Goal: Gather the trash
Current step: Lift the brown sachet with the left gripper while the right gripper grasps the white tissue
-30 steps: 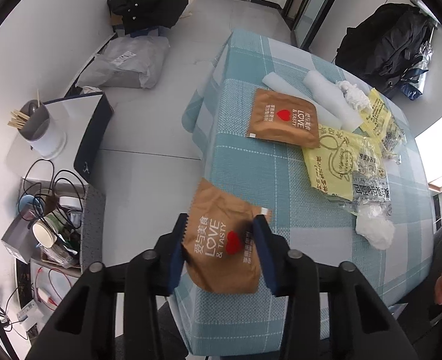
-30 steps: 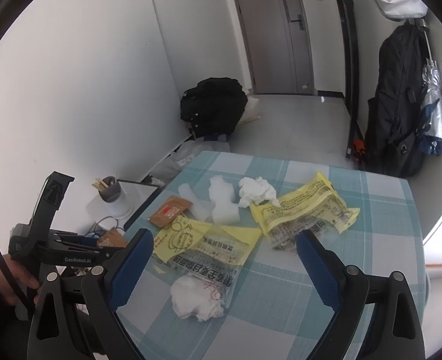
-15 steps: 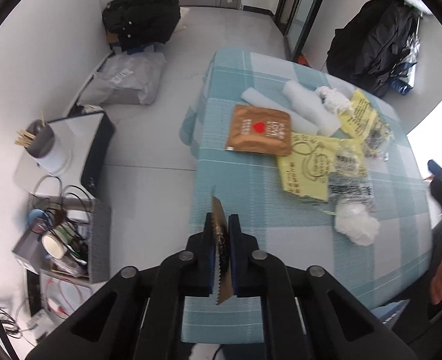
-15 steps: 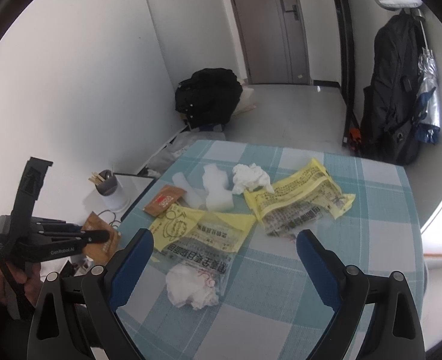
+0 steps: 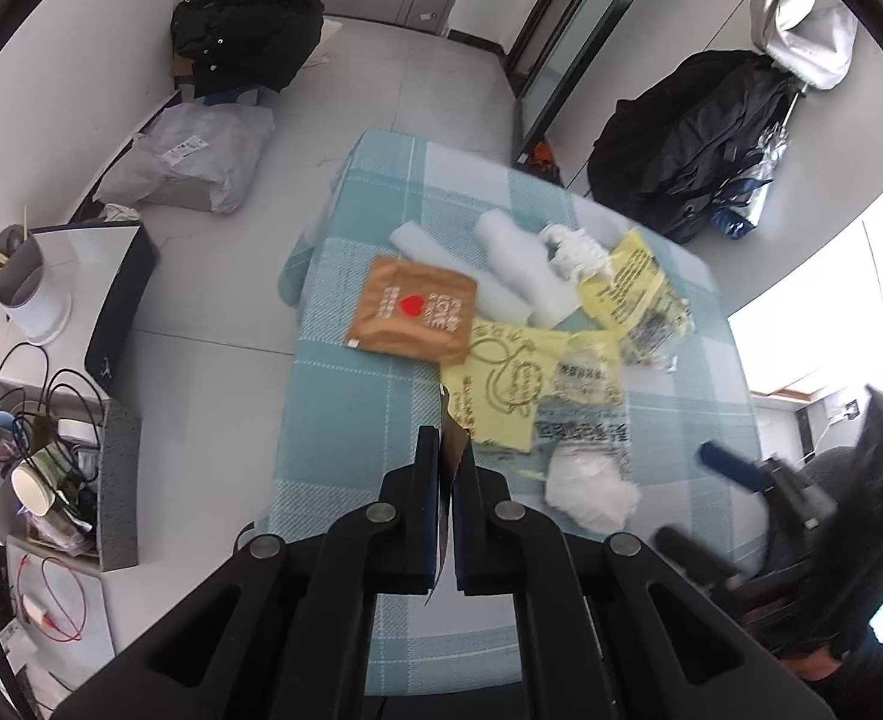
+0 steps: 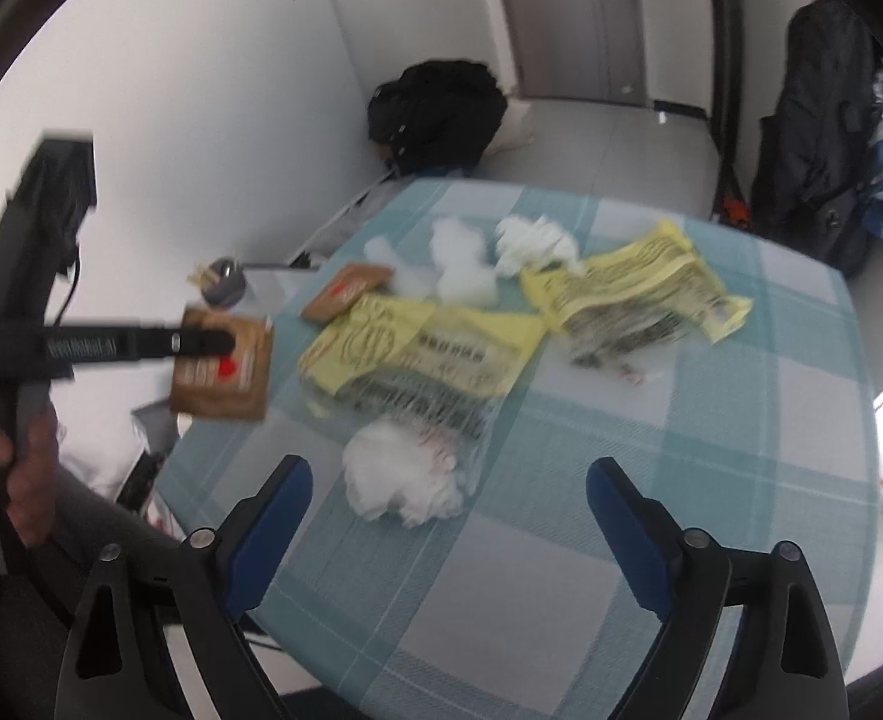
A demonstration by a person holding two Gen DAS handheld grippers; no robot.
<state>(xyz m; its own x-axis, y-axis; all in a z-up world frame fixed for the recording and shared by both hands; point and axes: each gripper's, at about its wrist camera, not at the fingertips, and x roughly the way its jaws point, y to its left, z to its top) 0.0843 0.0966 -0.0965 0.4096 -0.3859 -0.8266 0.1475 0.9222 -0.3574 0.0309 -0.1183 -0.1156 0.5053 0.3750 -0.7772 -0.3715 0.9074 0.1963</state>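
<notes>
My left gripper [image 5: 447, 450] is shut on a brown snack packet [image 5: 452, 441], seen edge-on between its pads. In the right wrist view that brown packet [image 6: 219, 372] hangs from the left gripper [image 6: 225, 341], off the table's left edge. My right gripper [image 6: 447, 480] hovers low over the teal checked table [image 6: 711, 450], its jaws wide and closing. A crumpled white tissue [image 6: 399, 474] lies between and just ahead of its fingertips, untouched. On the cloth lie a second brown packet [image 5: 414, 315], two yellow wrappers [image 6: 417, 348] [image 6: 633, 288] and white foam pieces [image 5: 519, 264].
A black backpack [image 5: 249, 30] and a grey parcel bag [image 5: 189, 162] sit on the floor beyond the table. A white side unit [image 5: 81, 252] with a stick holder, cables and cups stands to the left. Dark coats [image 5: 711, 138] hang at the right.
The left gripper closed on the brown packet and lifted it away from the table edge. The right gripper sank toward the crumpled tissue and its jaws narrowed slightly.
</notes>
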